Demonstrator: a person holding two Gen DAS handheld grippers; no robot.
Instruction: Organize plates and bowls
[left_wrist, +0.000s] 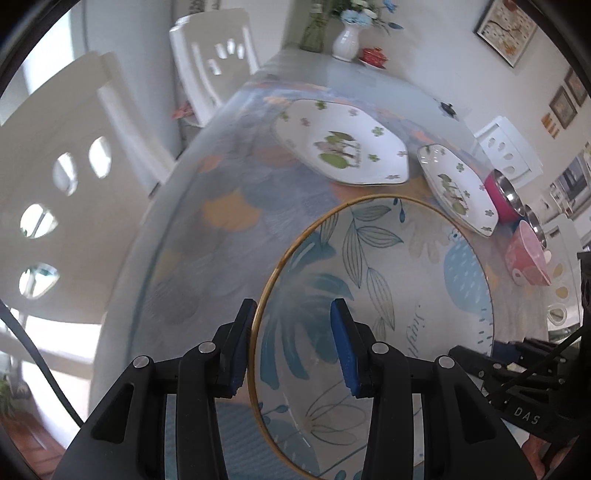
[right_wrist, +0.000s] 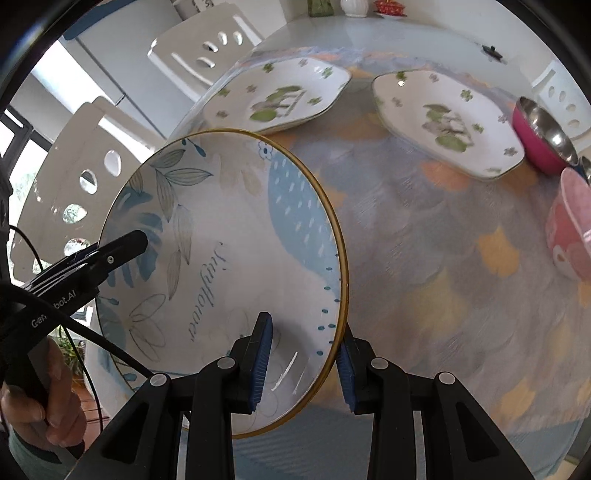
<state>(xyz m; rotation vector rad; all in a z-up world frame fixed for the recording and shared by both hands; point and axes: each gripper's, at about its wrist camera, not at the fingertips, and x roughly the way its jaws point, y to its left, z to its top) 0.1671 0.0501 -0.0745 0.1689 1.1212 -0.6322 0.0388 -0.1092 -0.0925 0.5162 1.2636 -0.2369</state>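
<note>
A large round plate (left_wrist: 388, 295) (right_wrist: 229, 221) with a gold rim and blue leaf print hangs tilted above the table, held from both sides. My left gripper (left_wrist: 293, 347) is shut on its left rim, one pad under the edge and one on the face. My right gripper (right_wrist: 303, 360) is shut on the opposite rim. One finger of the left gripper (right_wrist: 125, 247) shows on the plate's far side in the right wrist view. Two white six-sided plates (left_wrist: 343, 144) (left_wrist: 458, 188) with green clover prints lie on the table beyond.
A magenta steel bowl (right_wrist: 543, 136) and a pink bowl (right_wrist: 572, 229) stand at the right of the flowered tablecloth (right_wrist: 443, 277). White chairs (left_wrist: 74, 184) line the left side. A white vase (left_wrist: 347, 40) and red lidded dish (left_wrist: 375, 56) stand at the far end. A hand (right_wrist: 44, 398) holds the left gripper's handle.
</note>
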